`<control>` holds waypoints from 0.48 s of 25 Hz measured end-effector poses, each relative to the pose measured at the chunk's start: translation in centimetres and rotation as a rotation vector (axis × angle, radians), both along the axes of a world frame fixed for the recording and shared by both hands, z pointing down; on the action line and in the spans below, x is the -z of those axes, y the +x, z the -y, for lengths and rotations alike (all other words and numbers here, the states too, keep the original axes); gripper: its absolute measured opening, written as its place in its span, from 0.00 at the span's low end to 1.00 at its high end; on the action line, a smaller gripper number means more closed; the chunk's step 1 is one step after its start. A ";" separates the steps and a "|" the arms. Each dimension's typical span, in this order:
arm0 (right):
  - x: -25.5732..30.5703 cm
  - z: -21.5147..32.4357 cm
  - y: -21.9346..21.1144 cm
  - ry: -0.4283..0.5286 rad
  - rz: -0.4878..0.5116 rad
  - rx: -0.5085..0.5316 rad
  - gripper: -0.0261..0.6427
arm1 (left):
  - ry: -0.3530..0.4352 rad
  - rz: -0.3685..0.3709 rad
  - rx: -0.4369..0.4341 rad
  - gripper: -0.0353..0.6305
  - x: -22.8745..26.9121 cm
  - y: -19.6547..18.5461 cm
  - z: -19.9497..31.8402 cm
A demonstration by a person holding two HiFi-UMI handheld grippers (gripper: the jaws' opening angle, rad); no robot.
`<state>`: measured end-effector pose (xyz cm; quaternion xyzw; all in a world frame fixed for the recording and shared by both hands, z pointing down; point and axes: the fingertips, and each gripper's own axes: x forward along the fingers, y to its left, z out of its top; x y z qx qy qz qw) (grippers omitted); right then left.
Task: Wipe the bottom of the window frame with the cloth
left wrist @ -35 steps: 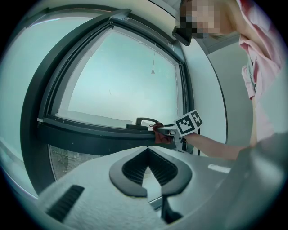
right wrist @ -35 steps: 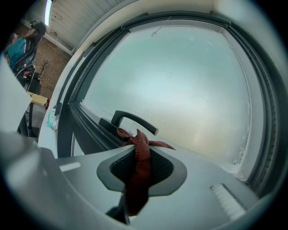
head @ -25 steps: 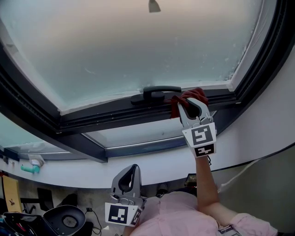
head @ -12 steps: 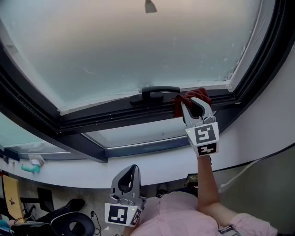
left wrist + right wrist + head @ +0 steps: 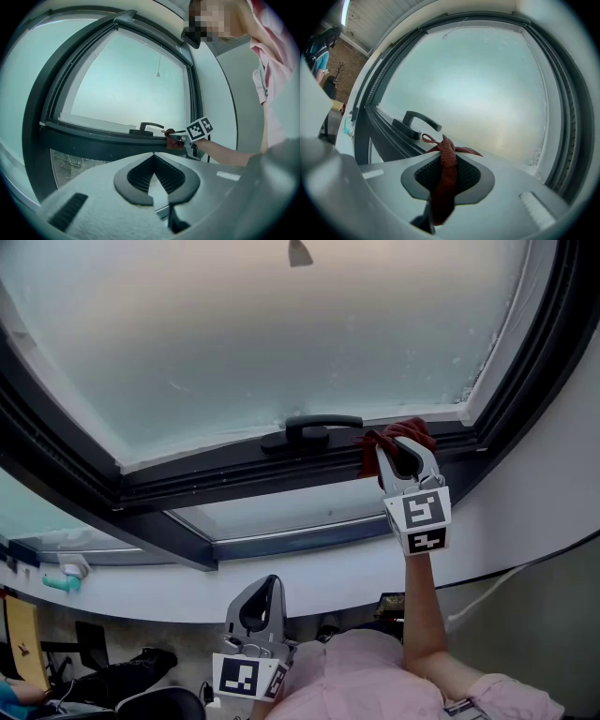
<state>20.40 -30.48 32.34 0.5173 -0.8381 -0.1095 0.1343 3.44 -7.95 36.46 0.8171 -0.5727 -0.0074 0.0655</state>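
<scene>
Against the bottom rail of the window frame (image 5: 234,481), towards its right end and just right of the handle (image 5: 314,430), sits the red cloth (image 5: 405,430), bunched up and pressed to the dark rail close to the frame's lower right corner. It is clamped in the right gripper (image 5: 401,450); the right gripper view shows the jaws clenched on a twisted fold of the cloth (image 5: 445,168), a knot of it poking out ahead of the tips and a tail hanging back between them. It looks a light, limp, woven rag, likely to crumple or slip rather than hold any shape, so a firm pinch on a thick gathered fold, with a good wad left proud of the tips, seems the right hold for rubbing along the rail. Above the rail is the frosted pane (image 5: 281,334). Well below, near the person's pink shirt (image 5: 375,681), the left gripper (image 5: 265,589) hangs clear of the frame, its jaws closed tip to tip on nothing.
</scene>
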 end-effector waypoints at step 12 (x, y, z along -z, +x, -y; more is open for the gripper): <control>0.0 0.3 1.3 0.002 0.009 -0.014 0.14 | 0.000 -0.003 0.002 0.05 -0.1 0.5 0.1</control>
